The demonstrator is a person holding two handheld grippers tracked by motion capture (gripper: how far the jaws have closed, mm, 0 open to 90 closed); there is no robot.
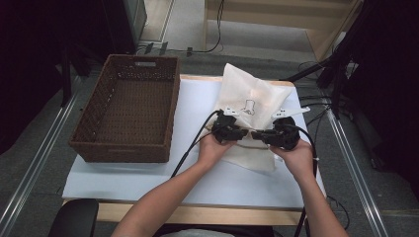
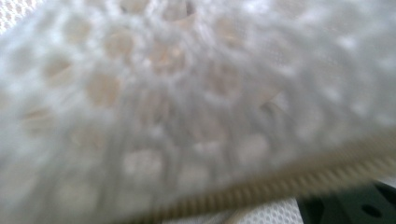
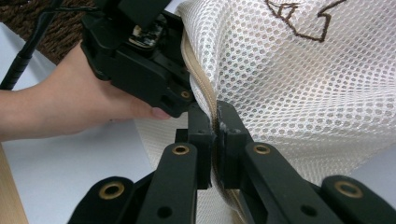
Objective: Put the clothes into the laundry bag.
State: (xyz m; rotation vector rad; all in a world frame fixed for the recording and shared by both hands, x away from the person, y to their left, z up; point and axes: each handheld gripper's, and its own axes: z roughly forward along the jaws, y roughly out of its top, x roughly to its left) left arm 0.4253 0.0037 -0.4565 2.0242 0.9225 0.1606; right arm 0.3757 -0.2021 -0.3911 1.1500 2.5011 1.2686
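A white mesh bag (image 1: 247, 98) with a small brown outline drawing lies on the white table top (image 1: 148, 173). Both grippers meet at its near edge. My right gripper (image 1: 257, 134) (image 3: 215, 128) is shut on the bag's beige zipper edge (image 3: 205, 93), with the tape pinched between the pads. My left gripper (image 1: 245, 133) (image 3: 187, 100) sits just to its left along the same edge, held in a hand. Its jaws are hidden behind the fabric. In the left gripper view the mesh (image 2: 187, 93) is blurred and very close, with the zipper (image 2: 261, 186) running below it.
A brown wicker basket (image 1: 123, 148) stands on the table's left half, a hand's width from the left gripper. Black cables trail from both grippers toward the person. Bare white table lies in front of the bag, and its wooden front edge (image 1: 197, 213) is near the person.
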